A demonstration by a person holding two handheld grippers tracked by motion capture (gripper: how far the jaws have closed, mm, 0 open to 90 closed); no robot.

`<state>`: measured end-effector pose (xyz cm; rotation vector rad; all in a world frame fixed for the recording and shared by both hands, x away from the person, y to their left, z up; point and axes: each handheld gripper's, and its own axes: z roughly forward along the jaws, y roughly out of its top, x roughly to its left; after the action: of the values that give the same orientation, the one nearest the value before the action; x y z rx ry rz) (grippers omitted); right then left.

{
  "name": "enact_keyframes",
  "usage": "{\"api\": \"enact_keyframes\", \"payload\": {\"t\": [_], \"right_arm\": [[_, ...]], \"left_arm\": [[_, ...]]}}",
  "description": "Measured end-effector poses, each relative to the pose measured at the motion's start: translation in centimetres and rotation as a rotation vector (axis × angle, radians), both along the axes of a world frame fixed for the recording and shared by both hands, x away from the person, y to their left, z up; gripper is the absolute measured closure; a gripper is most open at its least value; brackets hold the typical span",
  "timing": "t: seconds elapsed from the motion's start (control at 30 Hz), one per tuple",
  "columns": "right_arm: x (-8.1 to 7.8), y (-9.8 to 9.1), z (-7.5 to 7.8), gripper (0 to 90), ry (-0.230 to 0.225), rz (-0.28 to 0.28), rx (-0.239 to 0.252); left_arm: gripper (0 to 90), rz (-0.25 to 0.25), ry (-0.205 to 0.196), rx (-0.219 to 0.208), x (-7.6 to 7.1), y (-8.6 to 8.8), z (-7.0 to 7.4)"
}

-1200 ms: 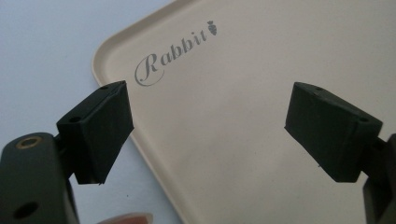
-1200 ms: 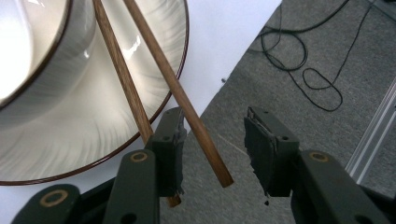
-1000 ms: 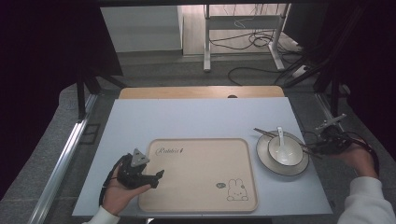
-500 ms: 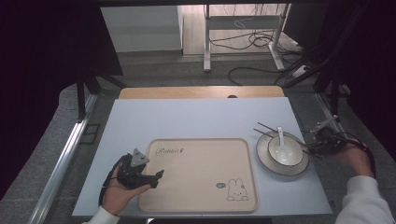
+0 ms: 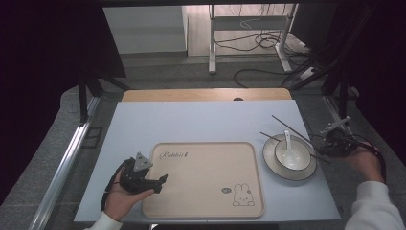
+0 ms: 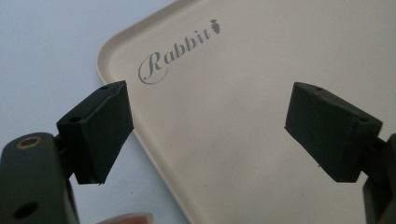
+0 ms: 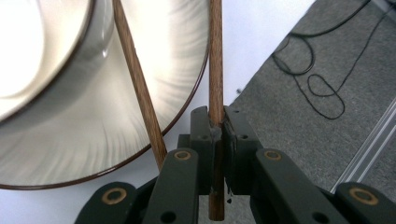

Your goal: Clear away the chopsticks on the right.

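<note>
A beige tray (image 5: pixel 206 191) printed "Rabbit" lies in the middle of the blue table. My left gripper (image 5: pixel 160 182) is open over the tray's left edge (image 6: pixel 116 51), jaws wide apart (image 6: pixel 205 126) with nothing between them. To the right, a plate (image 5: pixel 273 165) carries a white bowl (image 5: pixel 297 160) with a spoon (image 5: pixel 288 141). My right gripper (image 5: pixel 321 146) has just been closing and is shut (image 7: pixel 215 116) on the end of one wooden chopstick (image 7: pixel 215 70) (image 5: pixel 292 125). The second chopstick (image 7: pixel 137 79) (image 5: pixel 268 136) lies loose across the plate (image 7: pixel 140 102), beside the jaws.
The table's right edge is close behind the right gripper, with grey floor and cables (image 7: pixel 322 84) beyond. A wooden strip (image 5: pixel 206 94) runs along the table's far edge. Bare blue tabletop (image 5: pixel 201 120) stretches behind the tray.
Both hands stay where they were. The right gripper's jaws have drawn together on the chopstick's end.
</note>
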<state>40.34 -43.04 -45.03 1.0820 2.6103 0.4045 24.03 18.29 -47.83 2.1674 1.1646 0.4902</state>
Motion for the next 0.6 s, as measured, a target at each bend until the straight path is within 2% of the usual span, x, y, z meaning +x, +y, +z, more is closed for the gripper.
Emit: {"api": "enact_keyframes", "payload": {"t": [0.07, 0.1, 0.2, 0.23, 0.27, 0.3, 0.37, 0.43, 0.6], "right_arm": [[-0.2, 0.0, 0.7, 82.6, -0.029, -0.019, 0.018], [-0.5, 0.0, 1.4, 82.6, -0.054, -0.038, 0.042], [-0.7, 0.1, 2.1, 82.6, -0.075, -0.05, 0.066], [-1.2, 0.5, 3.0, 82.5, -0.086, -0.073, 0.11], [-1.2, 0.5, 3.0, 82.5, -0.086, -0.073, 0.11], [-1.6, 0.9, 3.7, 82.5, -0.093, -0.083, 0.148], [-1.8, 1.1, 4.0, 82.5, -0.094, -0.086, 0.161], [-2.4, 2.2, 4.9, 82.5, -0.095, -0.101, 0.22], [-3.1, 3.8, 5.7, 82.5, -0.09, -0.072, 0.249]], "left_arm": [[15.0, 0.001, -0.001, 0.0, 0.0, 0.0, 0.0], [15.0, 0.002, -0.003, -0.002, 0.0, 0.0, 0.1], [15.0, 0.003, -0.004, -0.003, 0.0, 0.1, 0.1], [15.0, 0.003, -0.004, -0.003, 0.0, 0.1, 0.1], [15.0, 0.003, -0.004, -0.003, 0.0, 0.1, 0.1], [15.0, 0.002, -0.003, -0.004, 0.0, 0.0, 0.1], [15.0, 0.0, -0.002, -0.005, 0.0, 0.0, 0.1], [15.0, -0.002, -0.002, -0.004, 0.0, -0.1, 0.1], [15.0, -0.002, -0.003, -0.006, 0.0, 0.0, 0.1]]}}
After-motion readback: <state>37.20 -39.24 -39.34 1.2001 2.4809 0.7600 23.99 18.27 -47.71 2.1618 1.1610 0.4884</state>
